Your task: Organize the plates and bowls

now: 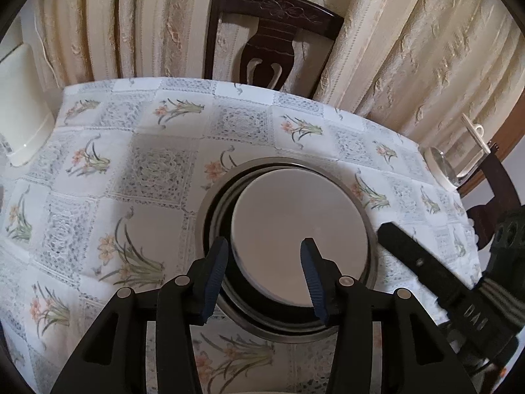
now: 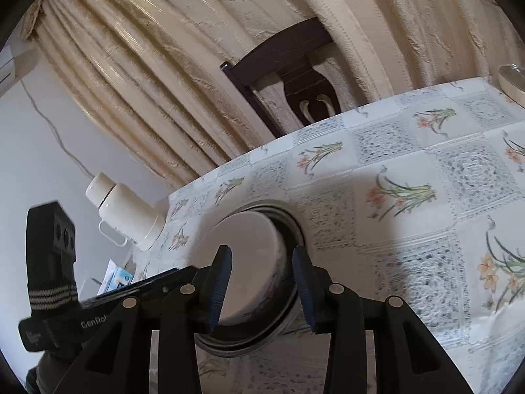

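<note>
Left wrist: one bowl (image 1: pixel 300 236), one plate (image 1: pixel 372 226).

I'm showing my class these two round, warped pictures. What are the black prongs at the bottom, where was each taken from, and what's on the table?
Each picture comes from a camera mounted on a hand-held gripper, looking along its two black, blue-padded fingers. A person holds one per hand.

The left gripper and the right gripper are both open and grasp nothing.

On the floral tablecloth sits a white round bowl upside down inside a dark metal-rimmed dish. A cream flask stands at the table's edge, with a dark wooden chair behind.
</note>
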The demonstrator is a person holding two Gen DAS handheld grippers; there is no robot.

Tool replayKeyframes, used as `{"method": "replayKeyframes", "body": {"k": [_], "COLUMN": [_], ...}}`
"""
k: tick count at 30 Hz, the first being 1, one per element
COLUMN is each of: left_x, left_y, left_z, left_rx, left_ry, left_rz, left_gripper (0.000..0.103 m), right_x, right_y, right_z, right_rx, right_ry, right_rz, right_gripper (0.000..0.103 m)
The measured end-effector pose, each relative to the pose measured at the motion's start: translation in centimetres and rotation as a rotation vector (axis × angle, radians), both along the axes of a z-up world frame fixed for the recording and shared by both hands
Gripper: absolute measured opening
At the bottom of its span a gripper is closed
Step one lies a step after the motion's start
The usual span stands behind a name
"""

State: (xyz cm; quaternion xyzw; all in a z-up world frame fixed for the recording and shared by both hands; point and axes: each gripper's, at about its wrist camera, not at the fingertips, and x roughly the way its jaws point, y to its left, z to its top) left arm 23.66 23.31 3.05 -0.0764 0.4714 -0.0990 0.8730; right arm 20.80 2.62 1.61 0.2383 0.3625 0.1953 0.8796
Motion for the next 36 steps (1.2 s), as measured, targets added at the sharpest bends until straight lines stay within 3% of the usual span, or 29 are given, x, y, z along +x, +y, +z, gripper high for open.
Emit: {"method": "replayKeyframes", "body": {"k": [3,6,9,36], "left_x": [-0.1,-0.1,0.1,2.4], "left_y": [0.1,0.6,1.2,1.9], "left_z": [0.0,0.0,0.0,-3.6], "left_rx": [0.007,-0.009,-0.027,-0.035], "left_ry": [-0.003,0.003,0.003,0.083], "left_rz": [0.008,0.034,0.061,0.078], "left_gripper": [0.048,0.059,0.061,0.064], "right_x": [0.2,0.2,0.3,1.2], "right_y": [-0.4,-0.5,-0.6,0.4], "right_z": [-0.1,-0.2,-0.5,-3.5], "right_rx": [0.0,0.001,0.0,-0.011], "right_ry": [0.009,0.014,0.023,0.111], "right_rz": [-0.011,-0.016,-0.02,0.029], "right_gripper": [0.049,0.06,0.066,0.067]}}
